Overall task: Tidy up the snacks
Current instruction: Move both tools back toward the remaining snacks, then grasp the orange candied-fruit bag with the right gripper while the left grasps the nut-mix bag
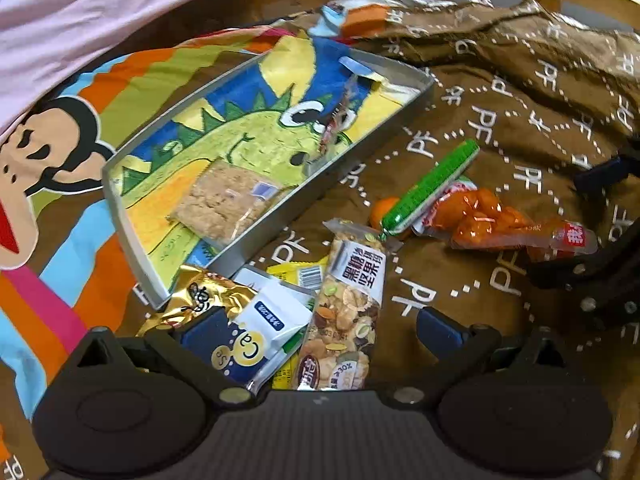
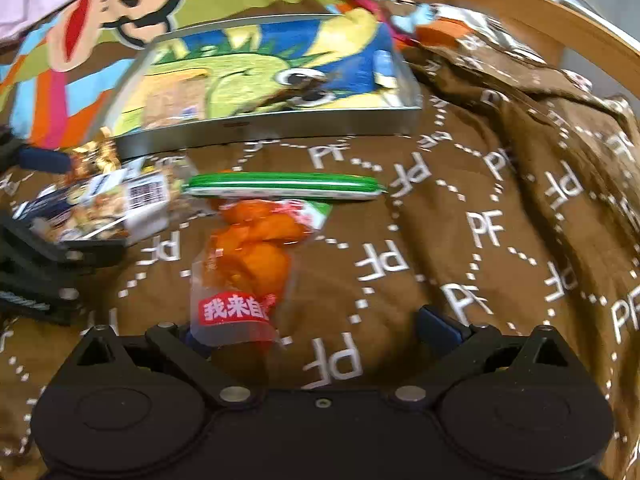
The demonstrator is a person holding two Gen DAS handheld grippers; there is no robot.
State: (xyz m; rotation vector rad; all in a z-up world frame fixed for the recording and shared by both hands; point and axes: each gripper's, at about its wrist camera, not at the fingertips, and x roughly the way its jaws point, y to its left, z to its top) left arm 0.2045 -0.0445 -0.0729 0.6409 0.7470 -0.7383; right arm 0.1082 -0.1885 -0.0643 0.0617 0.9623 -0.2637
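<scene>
A metal tray (image 1: 132, 240) with a dinosaur picture lies on a brown blanket; it holds an oat bar (image 1: 224, 204) and a small wrapped snack (image 1: 336, 120). My left gripper (image 1: 320, 332) is open over a pile of snacks: a nut bar (image 1: 348, 304), a blue and white "Ca" packet (image 1: 260, 340) and a gold packet (image 1: 200, 296). A green sausage stick (image 1: 432, 184) and an orange snack pack (image 1: 496, 220) lie to the right. My right gripper (image 2: 316, 332) is open, with the orange pack's end (image 2: 236, 312) by its left finger. The green stick (image 2: 284, 187) and tray (image 2: 280, 124) lie beyond.
The brown "PF" blanket (image 2: 480, 240) is rumpled at the right. A striped monkey-print cloth (image 1: 60, 184) lies left of the tray. A wooden bed frame (image 2: 520, 4) curves behind. A foil bag (image 1: 384, 12) lies at the back. The left gripper shows at the left edge of the right wrist view (image 2: 32, 272).
</scene>
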